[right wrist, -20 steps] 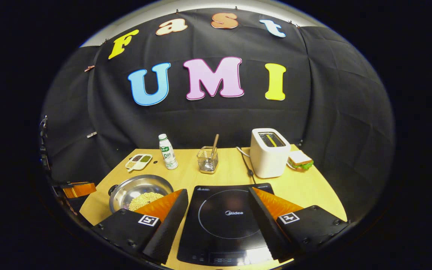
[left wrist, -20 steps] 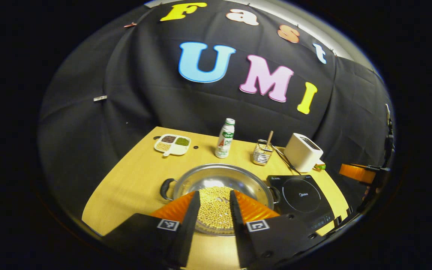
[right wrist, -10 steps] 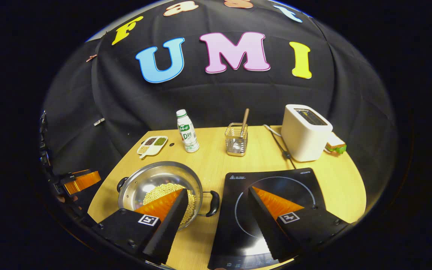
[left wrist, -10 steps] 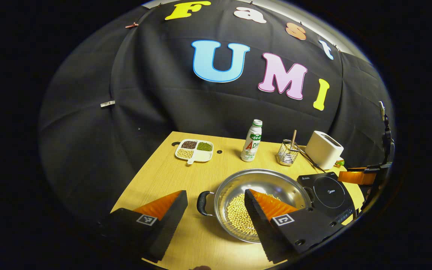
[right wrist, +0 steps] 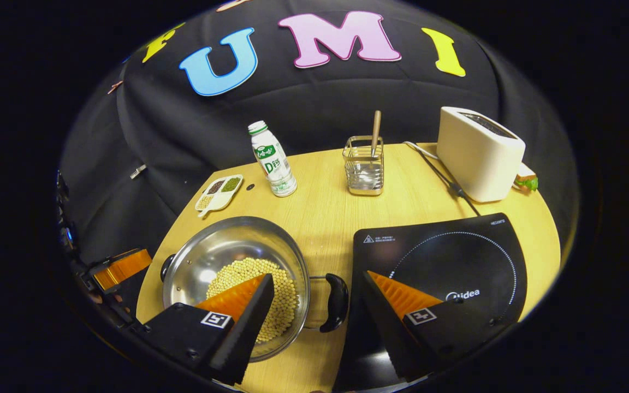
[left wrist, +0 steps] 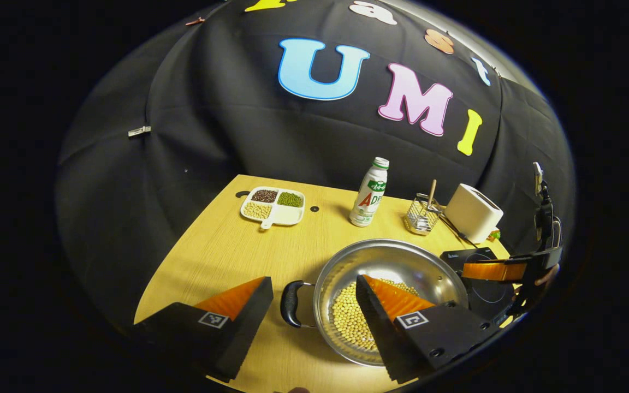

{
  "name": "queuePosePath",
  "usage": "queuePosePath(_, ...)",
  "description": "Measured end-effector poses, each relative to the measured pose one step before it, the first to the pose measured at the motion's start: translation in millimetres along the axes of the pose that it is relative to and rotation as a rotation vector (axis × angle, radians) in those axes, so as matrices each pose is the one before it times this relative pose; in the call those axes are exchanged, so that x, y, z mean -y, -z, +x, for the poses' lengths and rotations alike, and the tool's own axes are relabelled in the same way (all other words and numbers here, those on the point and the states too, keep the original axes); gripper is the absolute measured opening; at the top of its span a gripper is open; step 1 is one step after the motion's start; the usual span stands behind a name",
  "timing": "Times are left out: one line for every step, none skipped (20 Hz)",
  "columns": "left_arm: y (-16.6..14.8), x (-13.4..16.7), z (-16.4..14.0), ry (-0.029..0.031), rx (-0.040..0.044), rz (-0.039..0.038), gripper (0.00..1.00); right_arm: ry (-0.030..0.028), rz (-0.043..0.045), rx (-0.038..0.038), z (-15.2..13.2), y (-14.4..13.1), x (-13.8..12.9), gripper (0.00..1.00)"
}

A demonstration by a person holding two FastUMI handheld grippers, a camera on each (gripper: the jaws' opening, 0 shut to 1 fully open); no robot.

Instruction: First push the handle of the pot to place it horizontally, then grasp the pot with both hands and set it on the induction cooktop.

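Note:
A steel pot with yellow beans in it sits on the wooden table, left of the black induction cooktop. My left gripper is open, and the pot's black left handle lies between its fingers; the right finger hangs over the beans. My right gripper is open around the pot's black right handle, with one finger over the beans and the other over the cooktop. Each gripper appears in the other's view, the right gripper and the left gripper.
Along the back of the table stand a divided dish of grains, a white bottle, a wire holder with a wooden utensil, and a white toaster with its cable. A sandwich lies behind the toaster.
My left gripper spread wider and shifted left from the pot's middle to its left handle. My right gripper moved left and lower, from over the cooktop to the right handle.

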State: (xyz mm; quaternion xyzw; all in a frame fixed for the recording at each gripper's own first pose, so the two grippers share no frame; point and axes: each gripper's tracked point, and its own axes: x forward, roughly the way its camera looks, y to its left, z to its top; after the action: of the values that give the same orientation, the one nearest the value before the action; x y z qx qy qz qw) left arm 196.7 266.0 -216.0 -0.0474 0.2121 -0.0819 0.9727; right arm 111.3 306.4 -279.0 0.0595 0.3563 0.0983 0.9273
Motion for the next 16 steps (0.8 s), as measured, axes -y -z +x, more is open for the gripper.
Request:
queuePosePath(1.49,-2.08,7.72,-0.00125,-0.00279,-0.00066,0.96,0.00034,0.00113,-0.01329,5.4,3.34,-0.23,0.99)
queuePosePath(1.25,-1.98,5.3,0.00067,-0.00464,-0.0018,0.96,-0.00161,-0.00242,-0.00647,4.04,5.1,-0.5,1.0)
queuePosePath(2.38,-1.46,4.81,0.00124,-0.00582,-0.00125,0.95,-0.00544,-0.00263,-0.00649,3.59,2.69,-1.78,1.0)
queuePosePath(1.66,-2.32,5.16,0.0001,-0.00712,-0.00105,0.93,-0.00847,-0.00388,-0.01013,2.3,3.95,-3.56,1.0)
queuePosePath(2.16,-0.41,6.6,0.00234,-0.00774,-0.00013,0.96,0.00334,-0.00785,-0.00901,0.95,4.01,-1.48,1.0)
queuePosePath(1.07,-0.6,4.65,0.00459,-0.00666,0.00259,0.95,0.0076,-0.00925,-0.00002,0.52,0.64,1.28,1.0)
queuePosePath(1.67,-1.71,5.81,0.0019,-0.00632,0.00544,0.95,0.0068,-0.00506,0.00817,0.38,-0.86,0.38,0.99)
queuePosePath(1.81,-1.71,5.37,0.00426,-0.01047,0.00584,0.96,0.00702,-0.00556,0.00386,2.8,0.05,-1.67,0.99)
queuePosePath(3.45,-1.8,6.44,-0.00014,-0.01162,0.00359,0.96,0.0028,-0.00362,0.00126,0.99,-0.09,-1.14,0.99)
queuePosePath(3.58,-0.91,5.91,0.00131,-0.01348,-0.00033,0.96,0.00018,-0.00008,0.0008,2.55,0.68,-1.49,0.99)
queuePosePath(5.32,2.14,4.52,0.01296,-0.01472,-0.00553,0.96,-0.00382,0.00327,0.00004,2.66,0.09,-2.72,0.99)
queuePosePath(4.52,1.1,2.73,0.01523,-0.01682,-0.0077,0.96,-0.00785,0.00419,-0.00263,2.43,0.32,-4.02,0.99)
queuePosePath(4.86,-2.68,2.76,0.00186,-0.01234,-0.00373,0.96,-0.00737,0.00416,-0.00711,1.67,1.35,-4.08,0.99)
queuePosePath(3.52,-3.31,3.88,-0.00492,-0.0115,-0.00321,0.96,-0.00387,0.00121,-0.00786,2.95,2.93,-3.14,0.99)
queuePosePath(4.47,-0.85,2.3,0.00311,-0.01055,-0.00332,0.96,0.00007,-0.00222,-0.00887,2.83,2.95,-2.46,0.99)
queuePosePath(2.95,-1.63,1.11,0.00153,-0.00849,-0.00095,0.96,0.0034,-0.00397,-0.00662,2.6,3.53,-1.87,0.99)
